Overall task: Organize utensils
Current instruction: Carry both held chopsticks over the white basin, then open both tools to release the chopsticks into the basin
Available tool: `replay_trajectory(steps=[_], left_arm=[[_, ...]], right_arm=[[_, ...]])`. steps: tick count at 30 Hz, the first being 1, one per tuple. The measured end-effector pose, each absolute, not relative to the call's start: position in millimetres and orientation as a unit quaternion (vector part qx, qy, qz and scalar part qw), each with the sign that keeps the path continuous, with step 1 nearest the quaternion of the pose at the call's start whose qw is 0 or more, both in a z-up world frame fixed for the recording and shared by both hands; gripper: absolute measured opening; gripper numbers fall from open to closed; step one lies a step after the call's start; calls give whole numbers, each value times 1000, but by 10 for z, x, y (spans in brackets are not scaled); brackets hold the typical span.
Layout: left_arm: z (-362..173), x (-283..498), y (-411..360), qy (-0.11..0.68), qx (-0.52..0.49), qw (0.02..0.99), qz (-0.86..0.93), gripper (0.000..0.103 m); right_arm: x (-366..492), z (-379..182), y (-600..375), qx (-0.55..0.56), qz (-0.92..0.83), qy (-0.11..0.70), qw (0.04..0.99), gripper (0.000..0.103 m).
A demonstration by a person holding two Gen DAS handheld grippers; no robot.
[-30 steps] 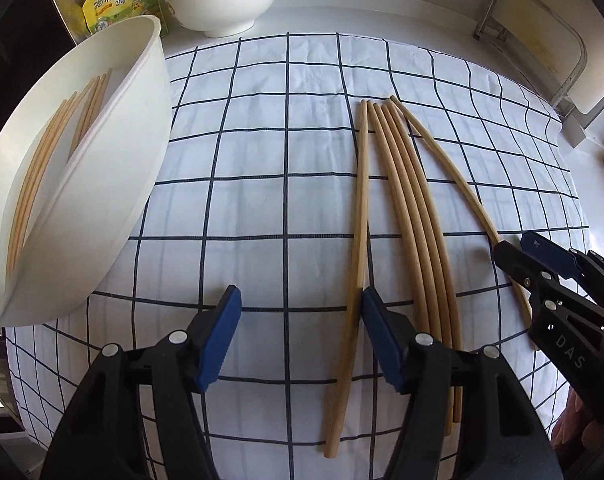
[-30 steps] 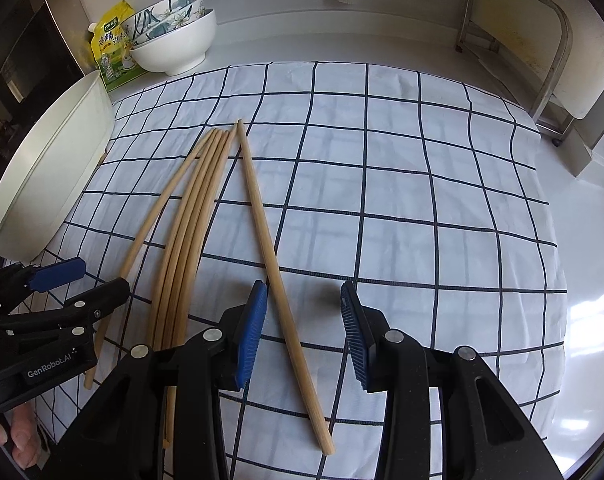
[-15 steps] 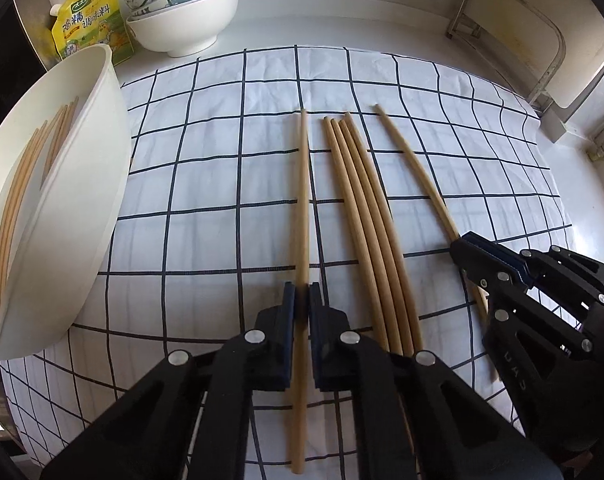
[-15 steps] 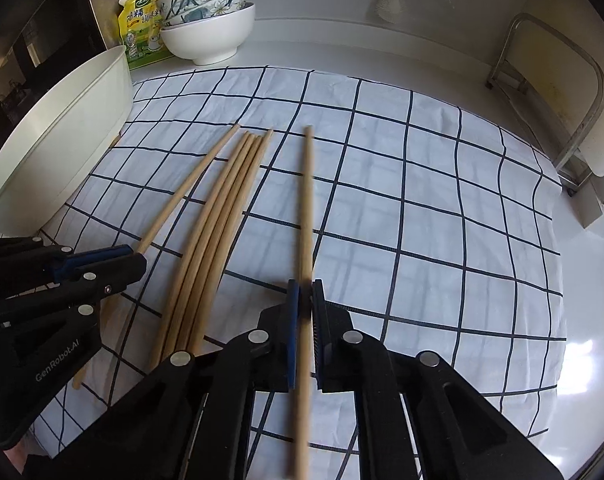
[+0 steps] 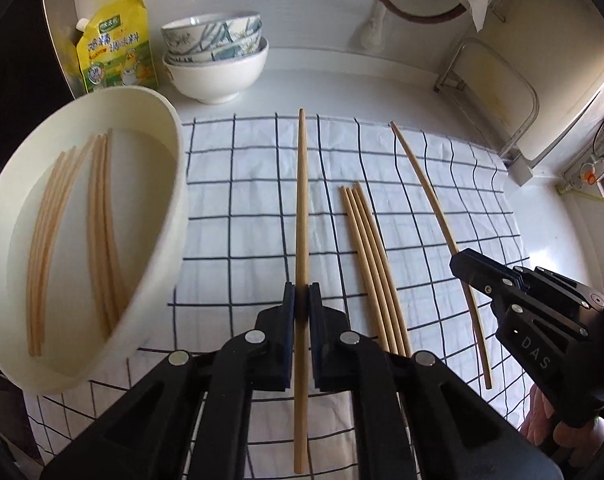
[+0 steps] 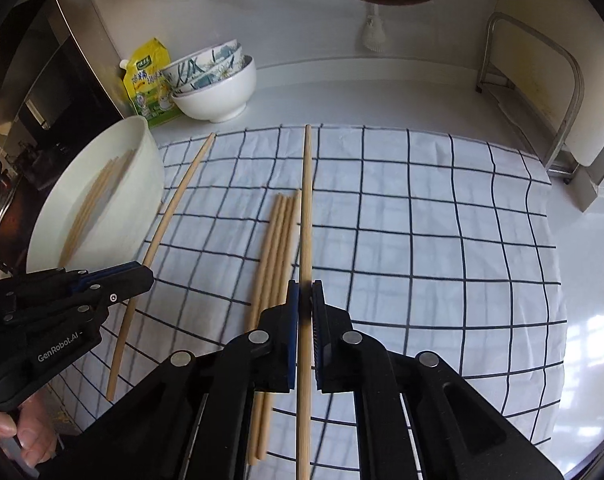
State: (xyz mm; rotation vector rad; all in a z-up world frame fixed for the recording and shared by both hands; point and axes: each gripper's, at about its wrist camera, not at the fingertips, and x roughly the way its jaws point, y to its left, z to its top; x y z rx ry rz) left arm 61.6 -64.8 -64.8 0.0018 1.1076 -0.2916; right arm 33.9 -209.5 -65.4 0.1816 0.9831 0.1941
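My left gripper is shut on one wooden chopstick, held a little above the checked cloth; the right wrist view shows this gripper and its chopstick at the left. My right gripper is shut on a second chopstick, also held off the cloth. In the left wrist view that gripper and its chopstick are on the right. Several chopsticks lie side by side on the cloth between the two. A white oval bin at the left holds several more.
At the back left are stacked bowls and a yellow pouch. A metal rack stands at the back right. Left of the bin is a dark appliance. The cloth's right half is bare.
Both grippers closed, each on one chopstick, and rose with it off the cloth. The bundle of chopsticks stayed where it lay.
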Motion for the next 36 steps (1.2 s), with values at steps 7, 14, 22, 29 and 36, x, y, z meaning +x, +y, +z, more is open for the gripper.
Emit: replay_trajectory(steps=[7,14,22,29,36], left_arm=[[-301,835,14,504,-16,857,-111,8],[-293,1012,845,498,-25,865,-55,8],[-528,1195,1463,517,-37,855,-17,8],[-680,1271,1610,534,-43,844,-22,11],[-655,1229,1693,524,-45,851,-16,53]], right_arm=[[618,-231,-1473,94,125,440,884,6],[995,-120,-624,84,179,446,873,6],[1312,-363,160,70,202,490,845,6],[1369,-456,345,58,188,506,840,8],[1271,-428,274,58,171,494,851,18]])
